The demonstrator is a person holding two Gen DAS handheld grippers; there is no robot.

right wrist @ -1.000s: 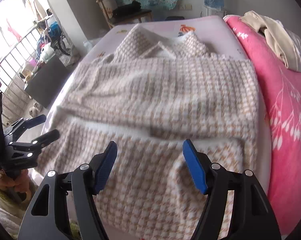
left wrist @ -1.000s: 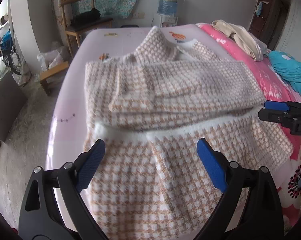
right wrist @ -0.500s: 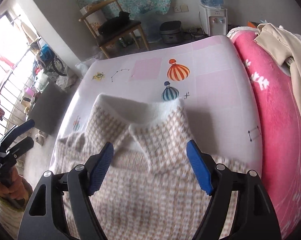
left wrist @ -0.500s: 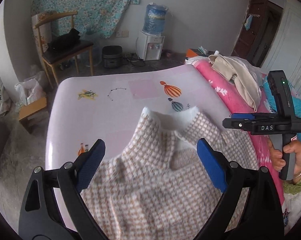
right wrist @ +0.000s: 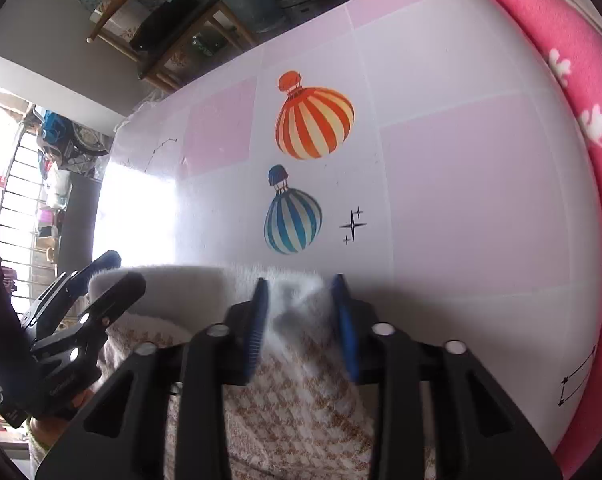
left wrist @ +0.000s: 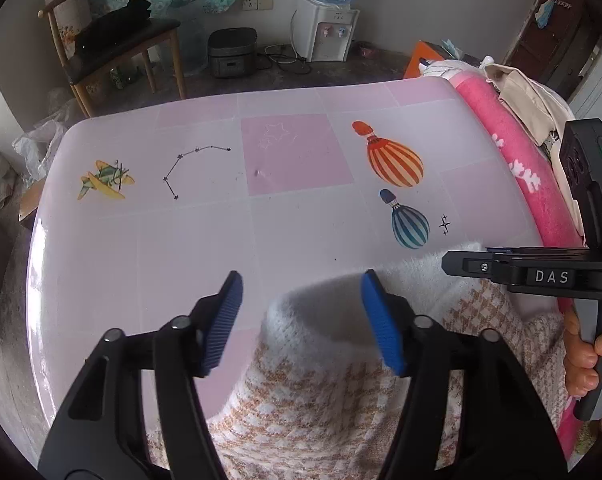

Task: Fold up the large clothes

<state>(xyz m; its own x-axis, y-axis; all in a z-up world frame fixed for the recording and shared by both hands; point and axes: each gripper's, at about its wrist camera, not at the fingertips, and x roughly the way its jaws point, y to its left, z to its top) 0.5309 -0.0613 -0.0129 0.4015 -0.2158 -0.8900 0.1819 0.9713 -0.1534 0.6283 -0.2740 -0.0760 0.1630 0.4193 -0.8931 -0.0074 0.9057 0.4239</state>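
Note:
A tan-and-white houndstooth sweater (left wrist: 341,404) lies on the pink patterned sheet (left wrist: 205,248), its fluffy white collar (left wrist: 325,312) nearest the far edge. My left gripper (left wrist: 301,320) is open, its blue pads either side of the collar's left end. My right gripper (right wrist: 301,320) has its pads closed in on the collar's right corner (right wrist: 297,300), pinching the white fabric between them. In the left wrist view the right gripper (left wrist: 501,268) appears at the right, held by a hand. In the right wrist view the left gripper (right wrist: 93,280) appears at the left.
A pink blanket (left wrist: 517,160) with beige clothes (left wrist: 529,104) lies along the sheet's right side. Beyond the bed's far edge stand a wooden chair (left wrist: 117,44), a rice cooker (left wrist: 233,52) and a water dispenser (left wrist: 325,28) on the floor.
Both grippers moved forward up the sweater to its collar. The right gripper has closed on the collar's right corner; the left stays open at the collar's left end.

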